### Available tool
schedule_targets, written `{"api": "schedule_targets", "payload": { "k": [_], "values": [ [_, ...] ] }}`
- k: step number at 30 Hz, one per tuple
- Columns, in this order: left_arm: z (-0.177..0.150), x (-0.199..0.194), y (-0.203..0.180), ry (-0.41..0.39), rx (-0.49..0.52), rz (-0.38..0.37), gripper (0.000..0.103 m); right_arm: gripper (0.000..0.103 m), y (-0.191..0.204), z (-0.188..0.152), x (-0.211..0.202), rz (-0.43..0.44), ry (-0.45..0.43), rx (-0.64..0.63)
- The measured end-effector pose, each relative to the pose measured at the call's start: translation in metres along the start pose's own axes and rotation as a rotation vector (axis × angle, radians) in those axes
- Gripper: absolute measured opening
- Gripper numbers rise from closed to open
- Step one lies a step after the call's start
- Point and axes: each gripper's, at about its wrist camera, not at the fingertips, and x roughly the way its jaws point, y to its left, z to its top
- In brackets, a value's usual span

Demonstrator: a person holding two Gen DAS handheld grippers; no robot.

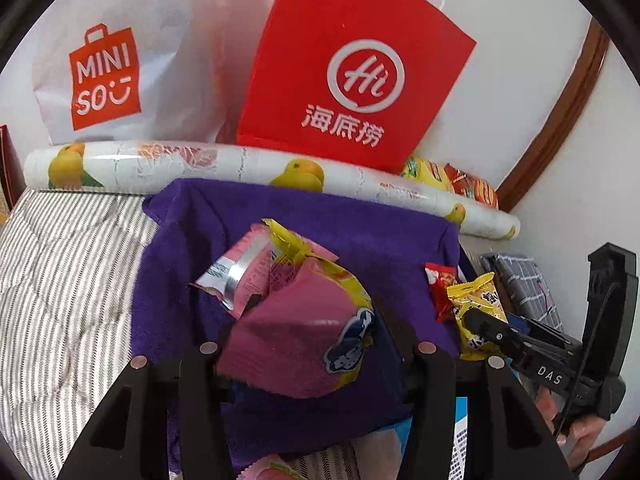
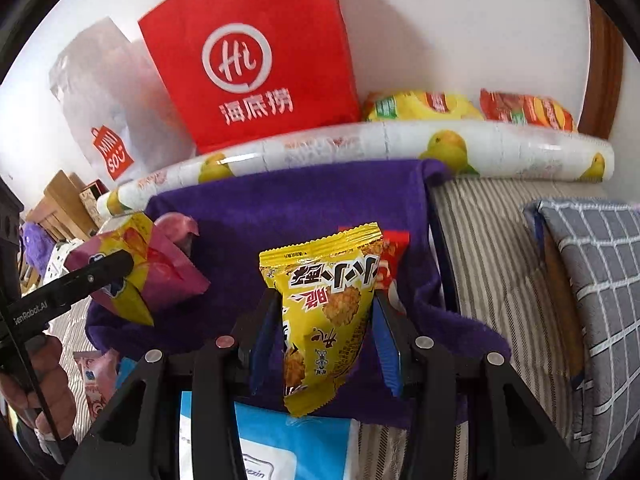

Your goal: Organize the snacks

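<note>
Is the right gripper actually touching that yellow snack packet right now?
Touching. The right wrist view shows the right gripper with both blue-padded fingers pressed against the sides of the yellow snack packet, pinching it above the purple towel.

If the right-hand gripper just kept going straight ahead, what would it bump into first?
Holding the yellow snack packet, the right gripper would probably reach the small red packet on the purple towel first; depth is uncertain.

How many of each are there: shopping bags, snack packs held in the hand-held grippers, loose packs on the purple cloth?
Shopping bags: 2 (white bag, red bag)
Held packs: 2 (pink-yellow pack, yellow pack)
Loose packs on purple cloth: 2 (pink pack, red pack)
Total: 6
</note>
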Motion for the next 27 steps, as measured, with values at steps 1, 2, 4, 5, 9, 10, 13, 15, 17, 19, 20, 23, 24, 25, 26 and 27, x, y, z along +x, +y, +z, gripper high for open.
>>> {"api": "schedule_targets", "payload": {
  "k": [1,2,4,5,9,10,13,15,17,19,20,23,24,25,26,27],
  "values": [
    [-0.001,0.003,0.0,0.009,0.0,-0.001,0.051,0.045,-0.002,-0.001,0.001,0.012,0.008,0.009],
    [-0.002,0.005,0.0,0.018,-0.005,-0.003,0.051,0.045,-0.003,-0.001,0.001,0.019,0.012,0.018],
    [-0.005,0.011,0.001,0.042,-0.013,-0.006,0.051,0.045,-0.003,-0.001,0.001,0.016,0.006,0.023],
    [-0.006,0.012,0.001,0.046,-0.021,-0.01,0.051,0.045,-0.003,-0.001,0.001,0.016,0.007,0.02],
    [-0.007,0.012,0.001,0.045,-0.022,-0.008,0.051,0.045,0.0,0.0,0.002,0.002,0.006,0.016],
    [-0.008,0.012,0.001,0.043,-0.026,-0.009,0.052,0.045,0.0,0.0,0.003,0.001,0.007,0.016],
    [-0.008,0.012,0.002,0.047,-0.029,-0.011,0.052,0.045,-0.002,0.0,0.003,-0.008,0.016,0.027],
    [-0.008,0.012,0.002,0.047,-0.033,-0.01,0.052,0.045,-0.001,-0.001,0.002,-0.018,0.012,0.028],
    [-0.008,0.011,0.001,0.047,-0.032,-0.009,0.052,0.045,-0.001,-0.001,0.002,-0.024,0.009,0.023],
    [-0.008,0.011,0.002,0.046,-0.032,-0.008,0.052,0.045,0.0,-0.001,0.003,-0.028,0.015,0.019],
    [-0.008,0.011,0.002,0.046,-0.032,-0.007,0.052,0.045,0.0,-0.001,0.003,-0.029,0.016,0.018],
    [-0.007,0.012,0.002,0.049,-0.039,-0.01,0.052,0.045,-0.001,-0.001,0.004,-0.027,0.017,0.025],
    [-0.007,0.012,0.002,0.05,-0.04,-0.012,0.053,0.045,-0.001,-0.001,0.004,-0.027,0.018,0.026],
    [-0.007,0.012,0.003,0.051,-0.042,-0.013,0.054,0.045,-0.001,-0.001,0.004,-0.028,0.019,0.027],
    [-0.007,0.013,0.003,0.054,-0.044,-0.015,0.055,0.045,-0.002,-0.001,0.004,-0.028,0.02,0.028],
    [-0.007,0.014,0.004,0.057,-0.047,-0.017,0.056,0.045,-0.001,-0.001,0.005,-0.027,0.022,0.029]
  ]
}}
